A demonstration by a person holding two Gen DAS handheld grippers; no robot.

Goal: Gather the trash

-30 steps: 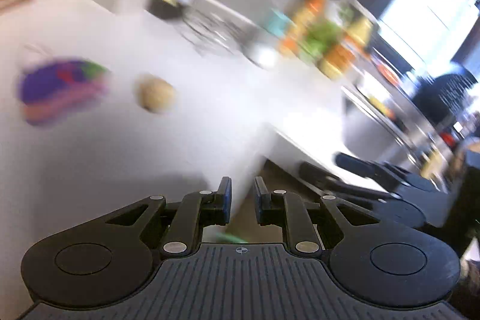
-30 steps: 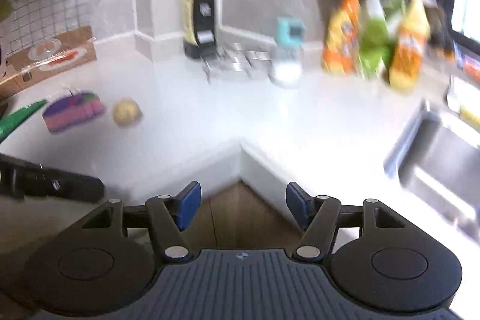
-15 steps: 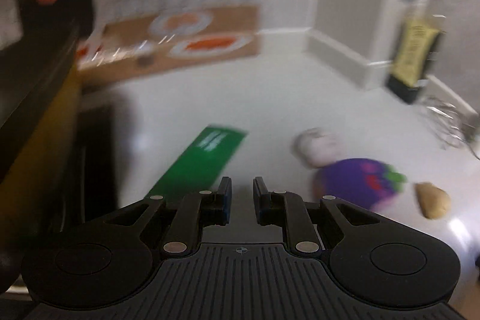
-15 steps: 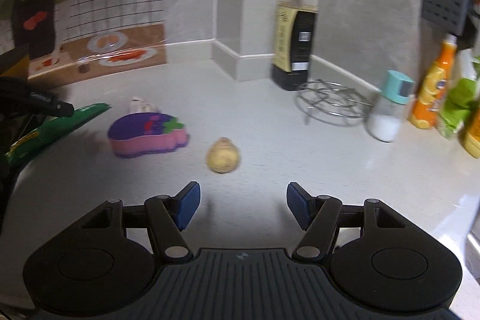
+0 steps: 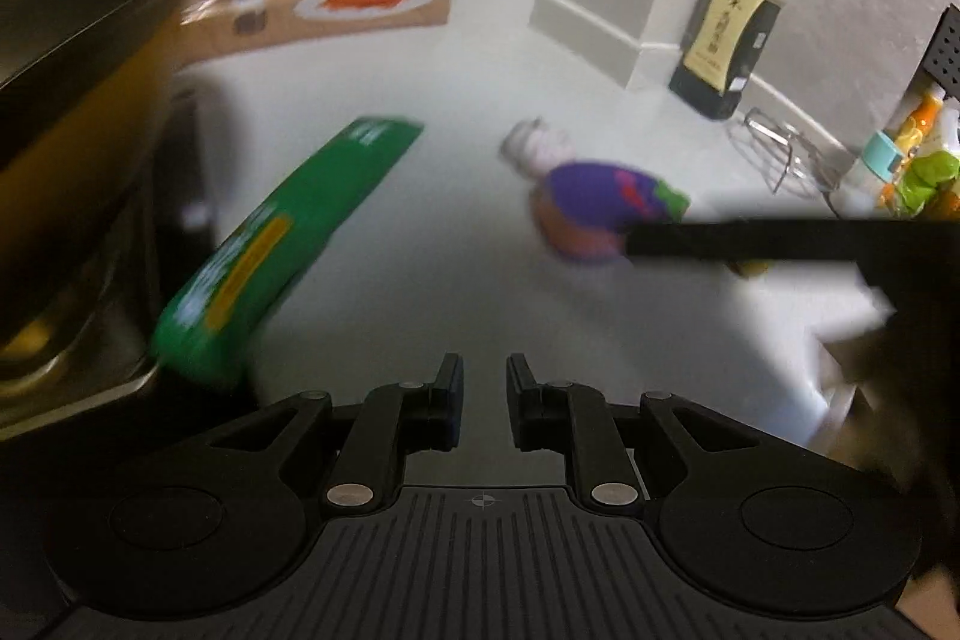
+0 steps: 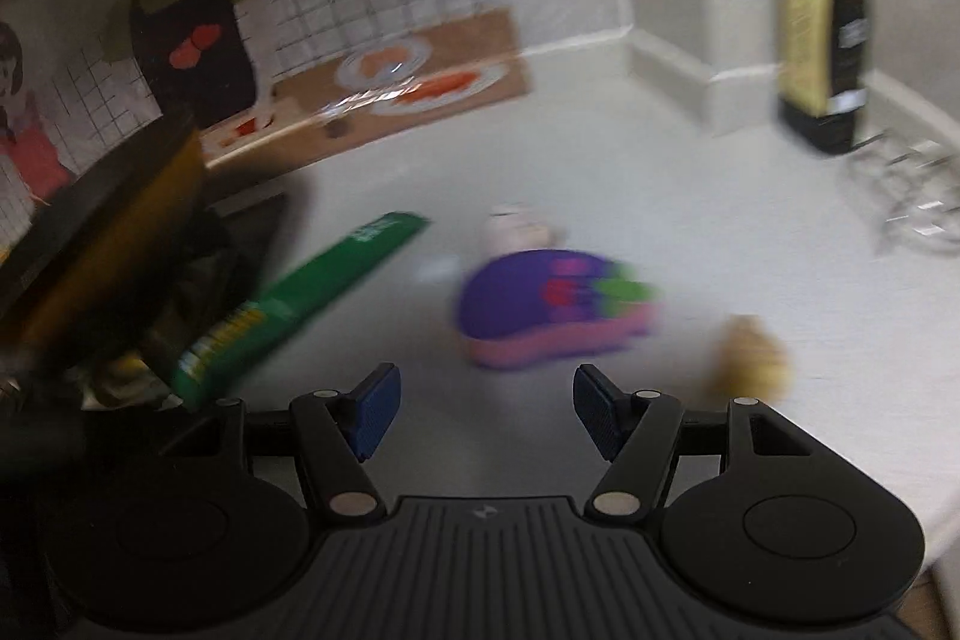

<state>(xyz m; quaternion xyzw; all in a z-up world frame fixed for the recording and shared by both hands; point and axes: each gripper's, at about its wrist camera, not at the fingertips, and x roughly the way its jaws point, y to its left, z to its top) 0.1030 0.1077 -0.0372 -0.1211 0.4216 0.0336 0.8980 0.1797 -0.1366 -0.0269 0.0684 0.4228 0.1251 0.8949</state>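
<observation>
A: Where does the trash lie?

B: Four pieces on the white worktop (image 6: 600,172). The long green foil wrapper (image 6: 312,292) lies slantwise at the left edge, one end up against the dark, yellow-banded bin (image 6: 102,220). In the middle sits a purple and pink padded pouch (image 6: 546,310), with a small crumpled white scrap (image 6: 516,229) just behind it, towards the back wall. A small tan crumpled lump (image 6: 750,355) lies to the pouch's right, nearer the front edge.

A: Anything collected yet?

B: I'd say no. All four still rest on the worktop, and neither gripper carries anything. So the whole job is left.

A: The jaws?

B: The left gripper (image 5: 483,394) has its jaws nearly together, only a narrow gap, nothing in it. The right gripper (image 6: 483,415) has its jaws well apart, also empty, aimed towards the pouch.

A: Room to move?

B: Plenty of bare worktop around the pouch and the lump. The wrapper is tighter: the bin crowds its near end. At the back right a tall dark-labelled glass bottle (image 6: 822,40) stands by the wall corner, with a wire trivet (image 6: 906,202) beside it, both well apart from the trash. In the left view the right gripper's dark finger crosses in front of the pouch, so the two hands work near each other.
</observation>
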